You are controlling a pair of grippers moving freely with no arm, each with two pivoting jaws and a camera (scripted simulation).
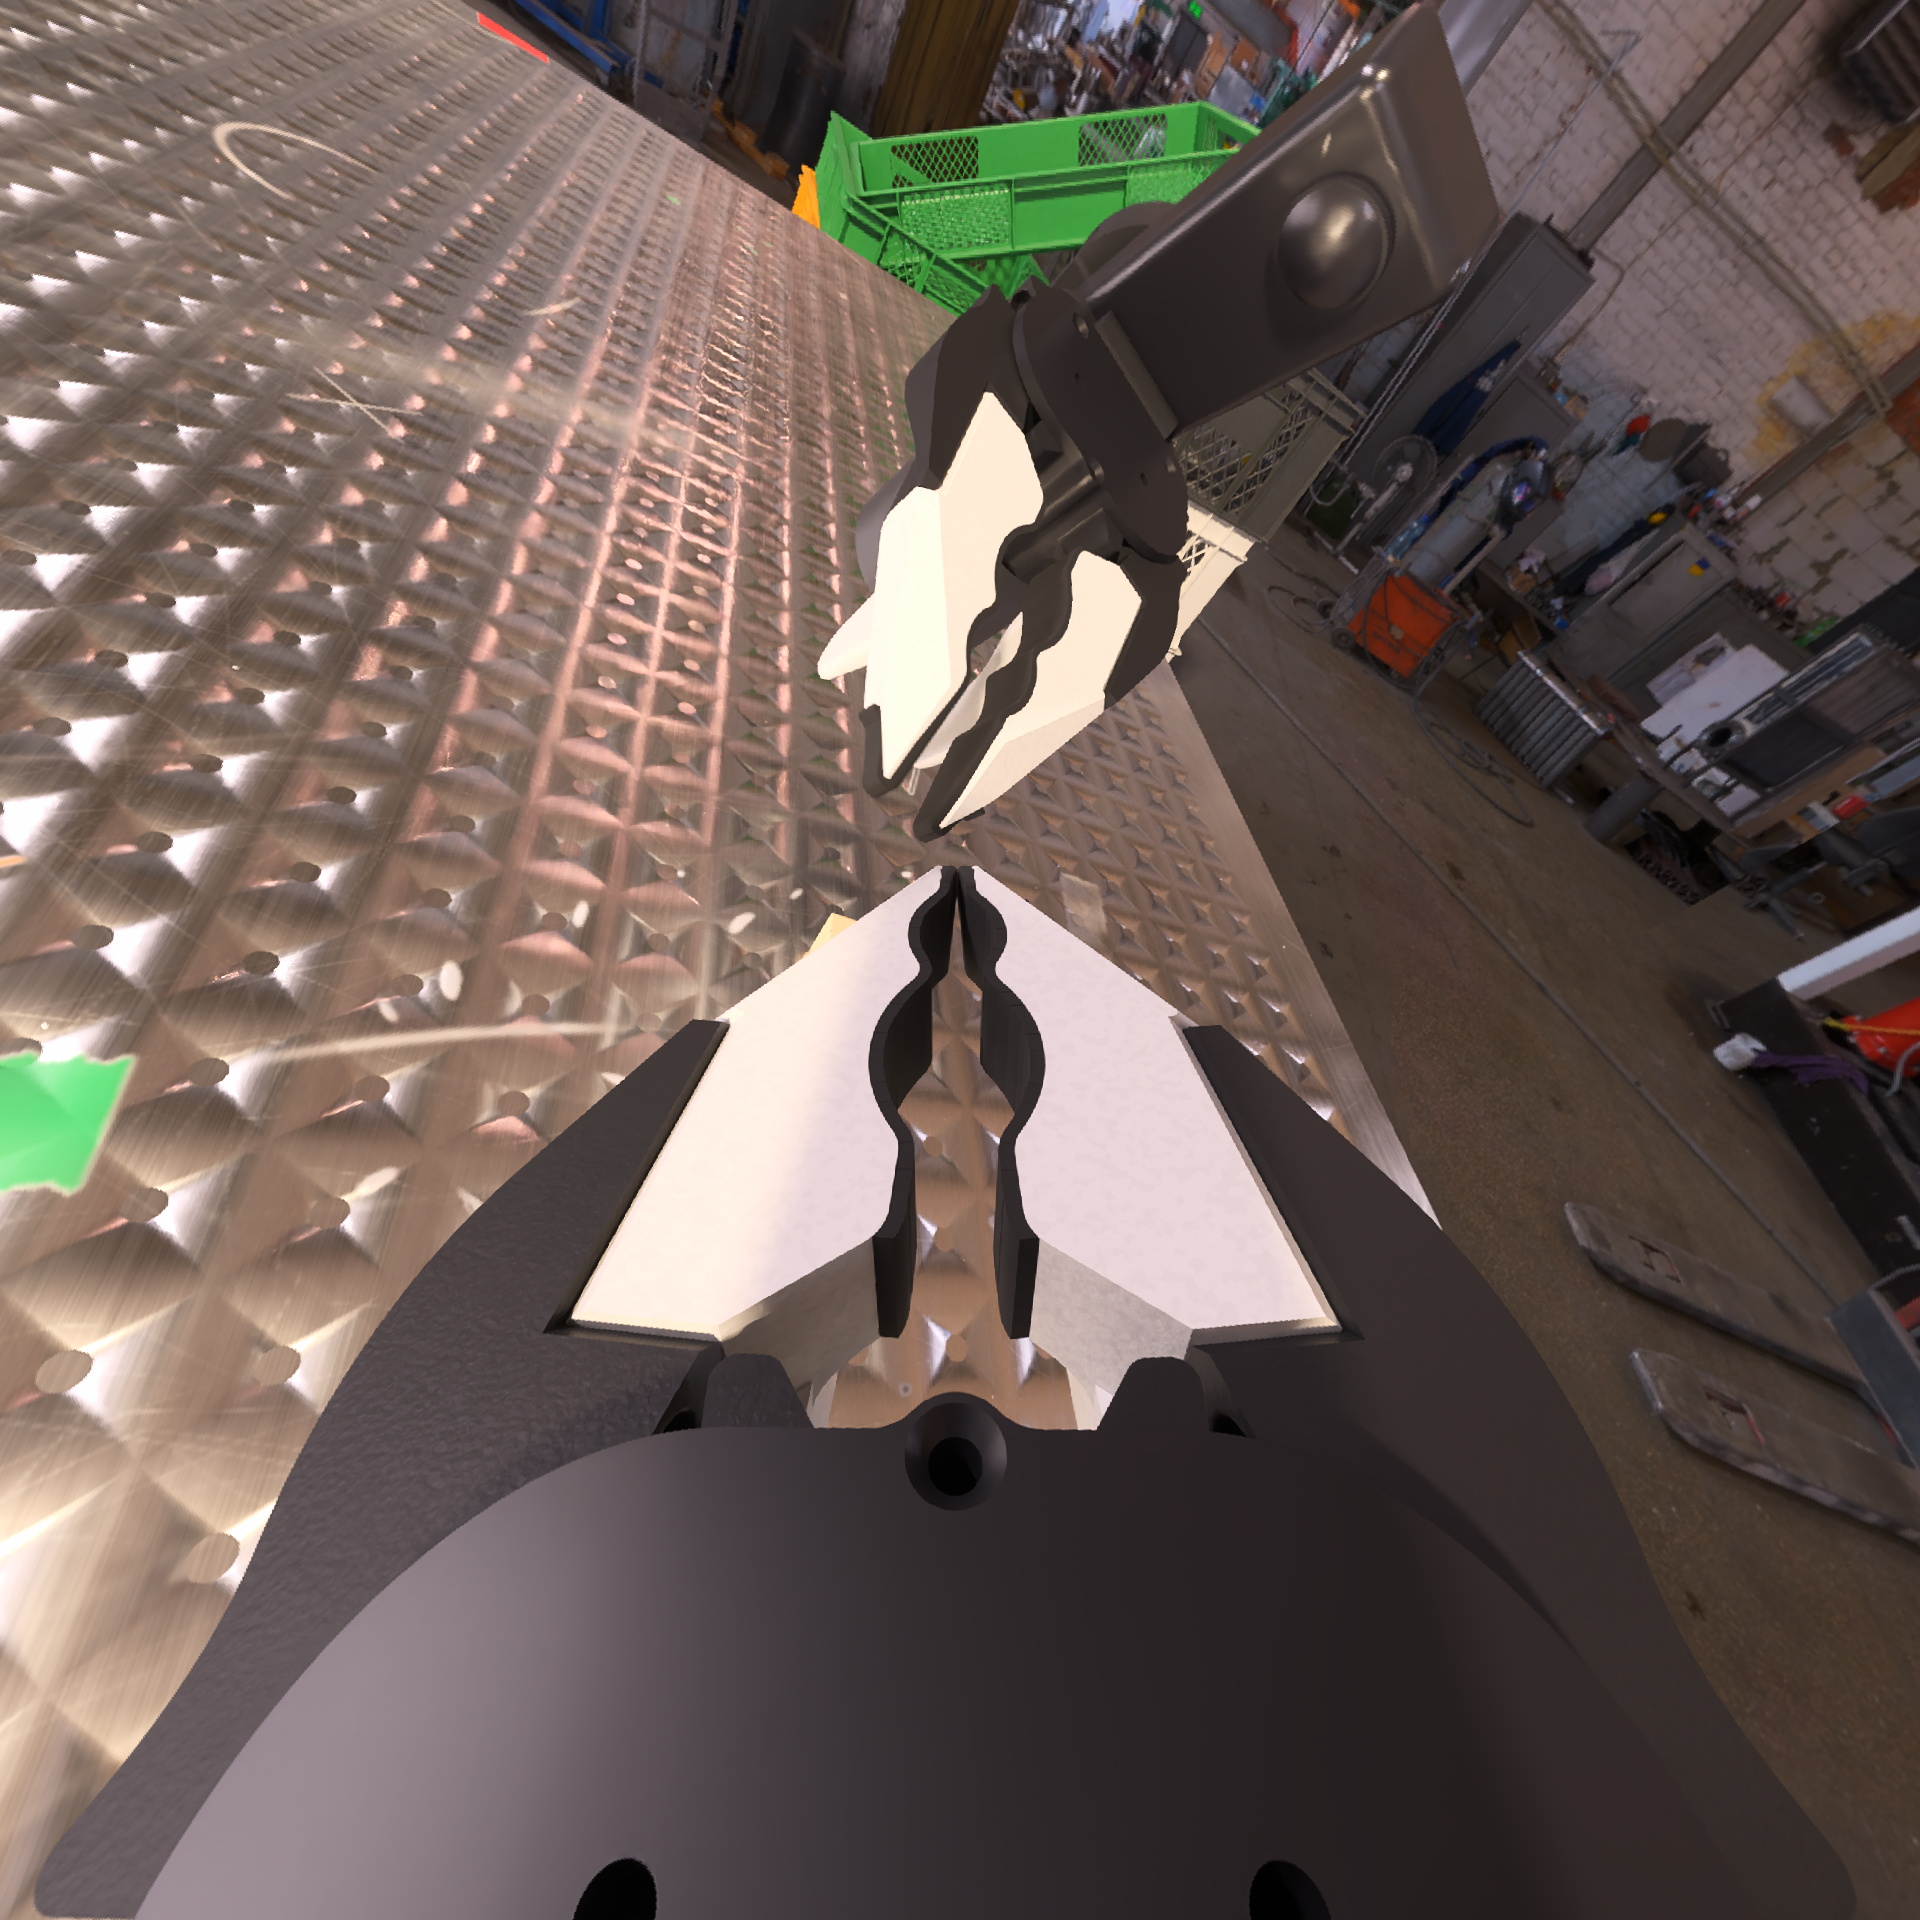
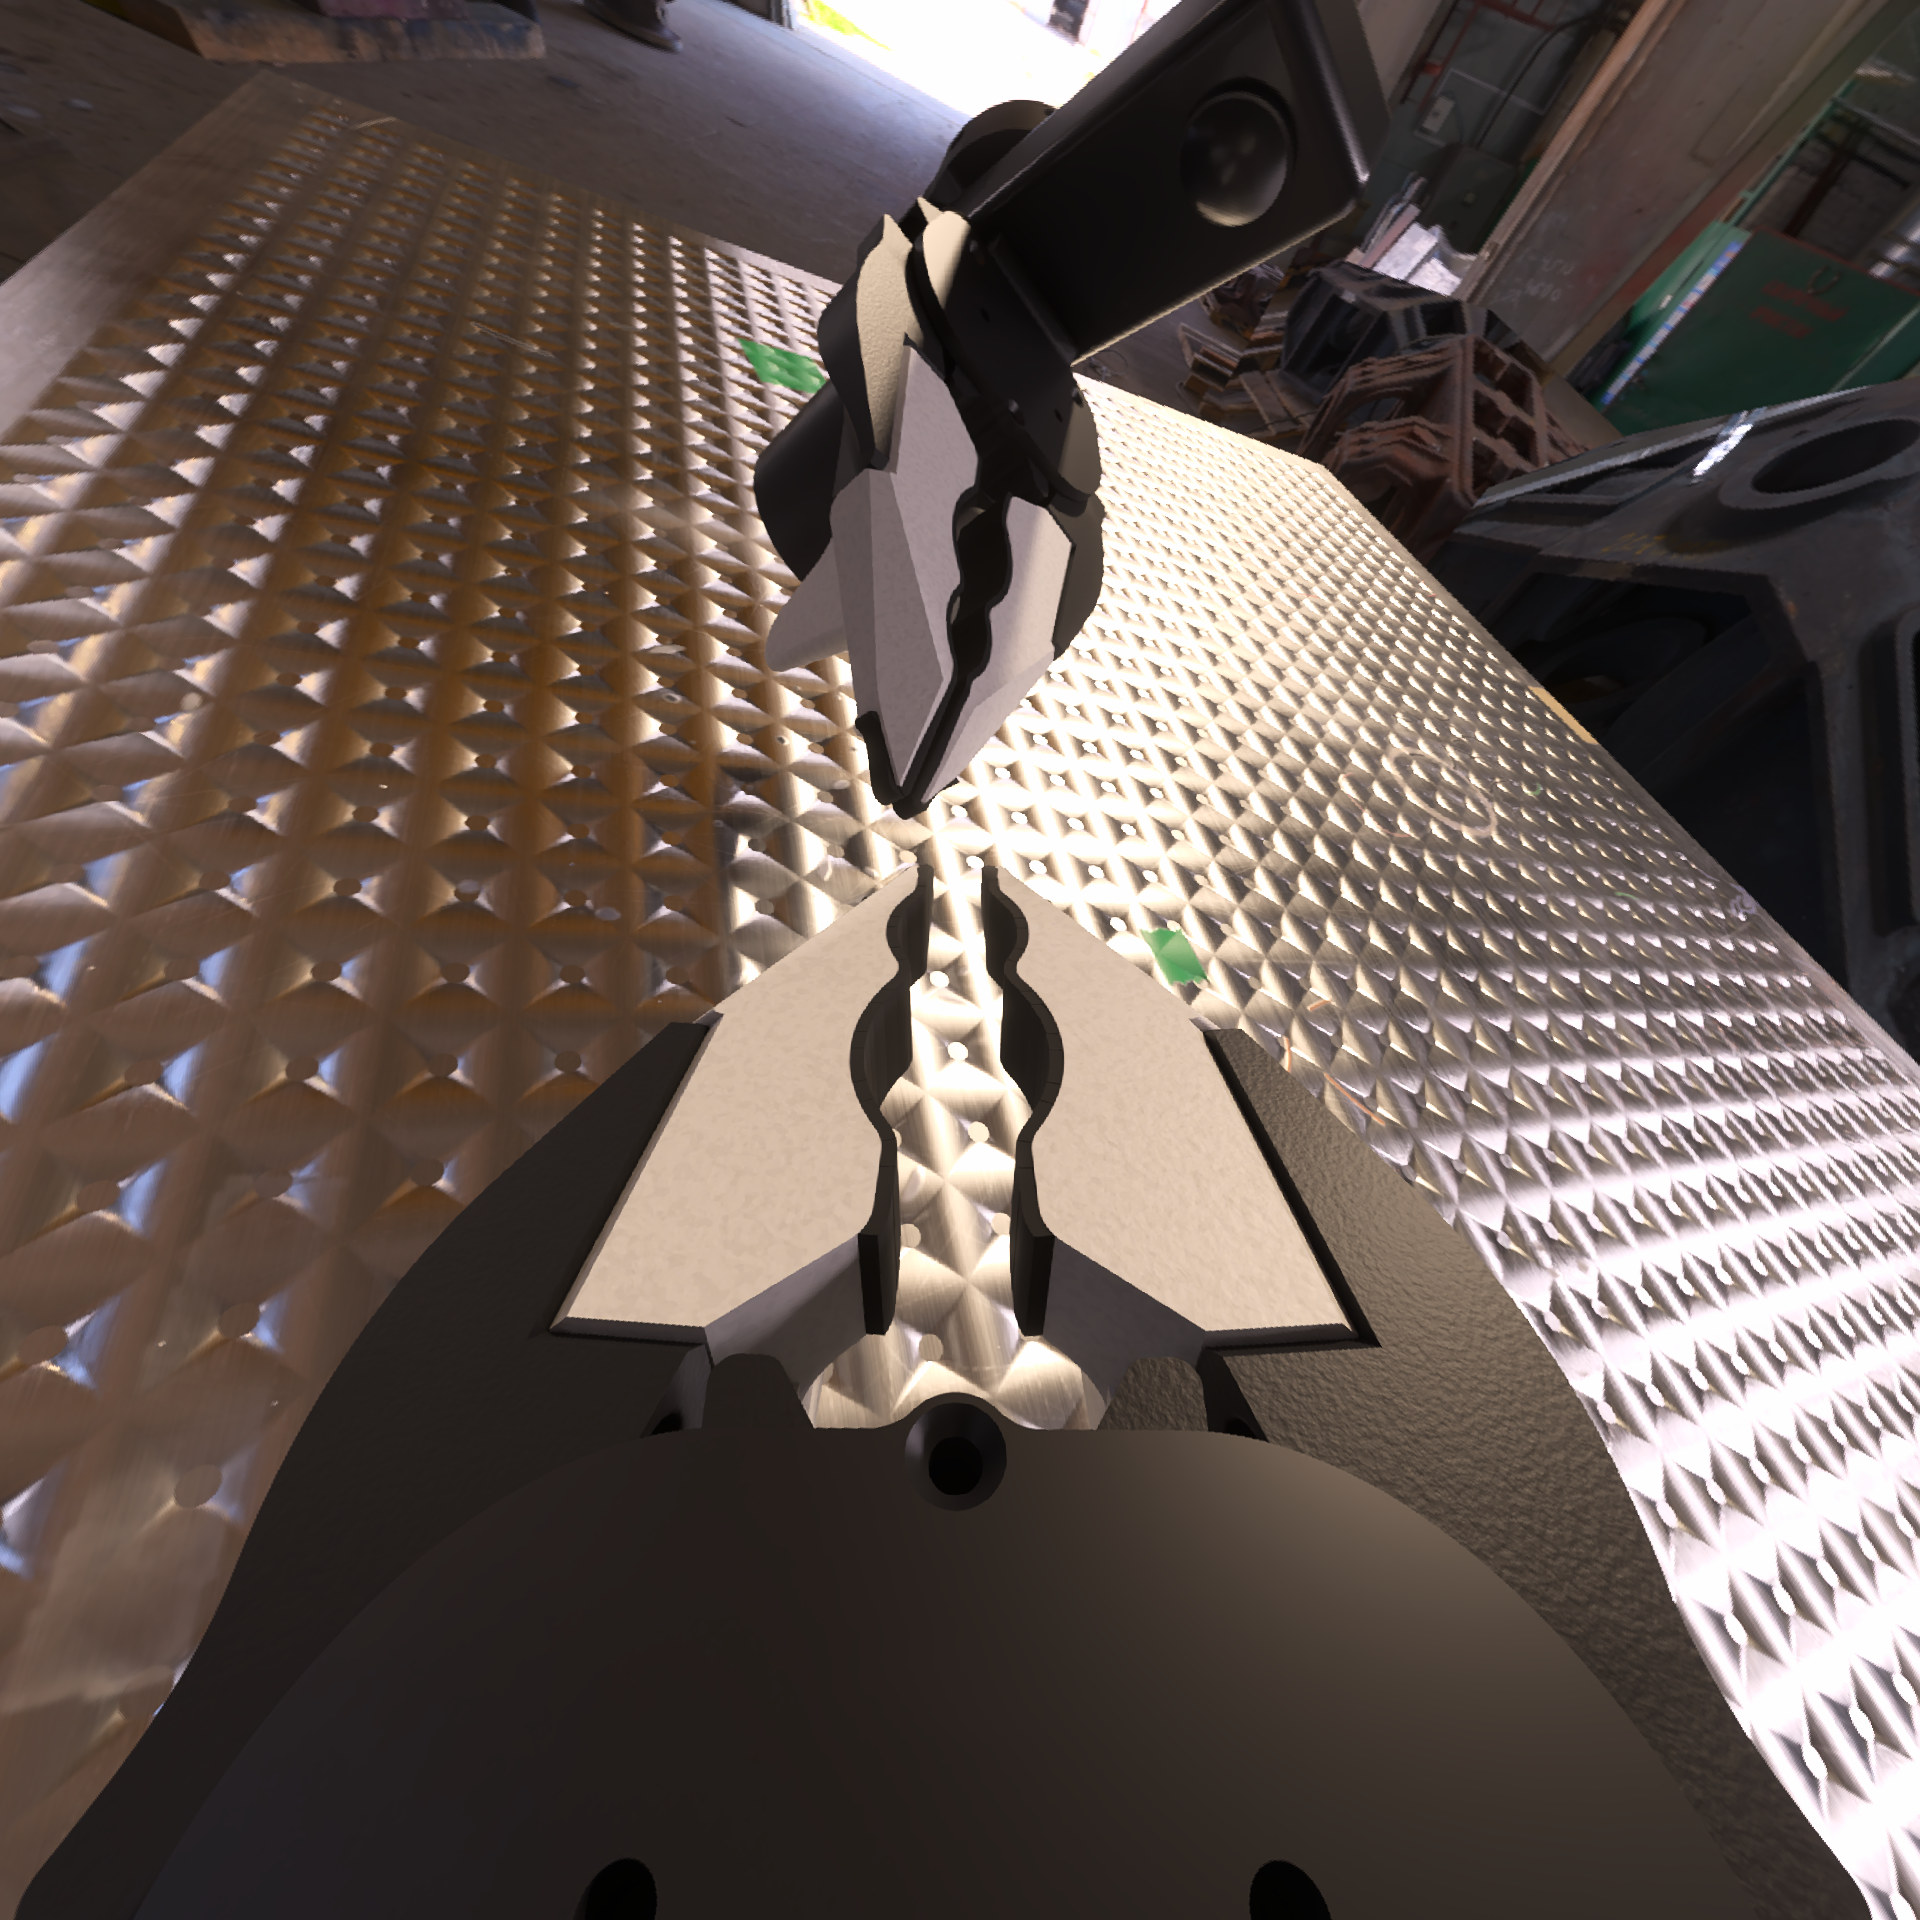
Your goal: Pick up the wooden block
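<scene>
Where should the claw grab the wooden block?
Only a pale corner, probably the wooden block, shows on the metal table beside the shut left gripper. Its shape is hidden. Likely best: open up, come straight down from above and pinch two opposite sides.

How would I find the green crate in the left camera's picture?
Start at the big patterned metal table. Beyond its far edge, near the picture's top, stands the green crate. Its bright colour sets it apart from the grey crate to its right.
</scene>
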